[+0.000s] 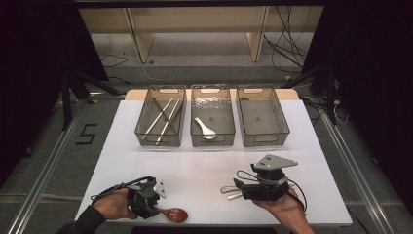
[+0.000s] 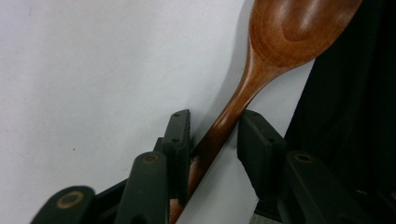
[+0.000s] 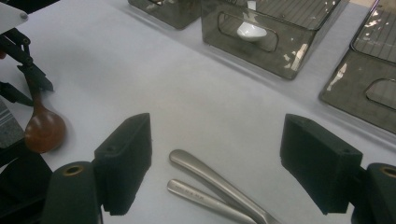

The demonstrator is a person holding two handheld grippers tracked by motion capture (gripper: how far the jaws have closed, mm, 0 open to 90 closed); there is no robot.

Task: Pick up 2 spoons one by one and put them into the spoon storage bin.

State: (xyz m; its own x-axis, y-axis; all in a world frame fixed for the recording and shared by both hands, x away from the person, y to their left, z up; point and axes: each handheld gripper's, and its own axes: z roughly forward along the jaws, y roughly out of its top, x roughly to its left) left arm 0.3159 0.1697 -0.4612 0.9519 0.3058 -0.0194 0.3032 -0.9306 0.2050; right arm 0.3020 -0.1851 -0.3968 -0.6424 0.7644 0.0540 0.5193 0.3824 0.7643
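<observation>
A brown wooden spoon (image 2: 289, 32) lies on the white table (image 1: 204, 161) near its front edge, bowl to the right (image 1: 176, 214). My left gripper (image 2: 212, 121) has both pads against the spoon's handle, which crosses slantwise between them; in the high view this gripper (image 1: 157, 209) sits at the front left. Two metal utensil handles (image 3: 210, 179) lie side by side on the table in front of my right gripper (image 3: 217, 158). Its jaws stand wide apart above them without touching. The high view shows the right gripper (image 1: 239, 187) at the front right, pointing left at the metal handles (image 1: 230, 190).
Three smoky plastic bins stand in a row at the back of the table. The left bin (image 1: 146, 127) holds chopsticks, the middle bin (image 1: 213, 139) a white ceramic spoon (image 1: 205, 127), and the right bin (image 1: 263, 139) has nothing in it. A dark cloth (image 2: 355, 140) hangs at the table's front edge.
</observation>
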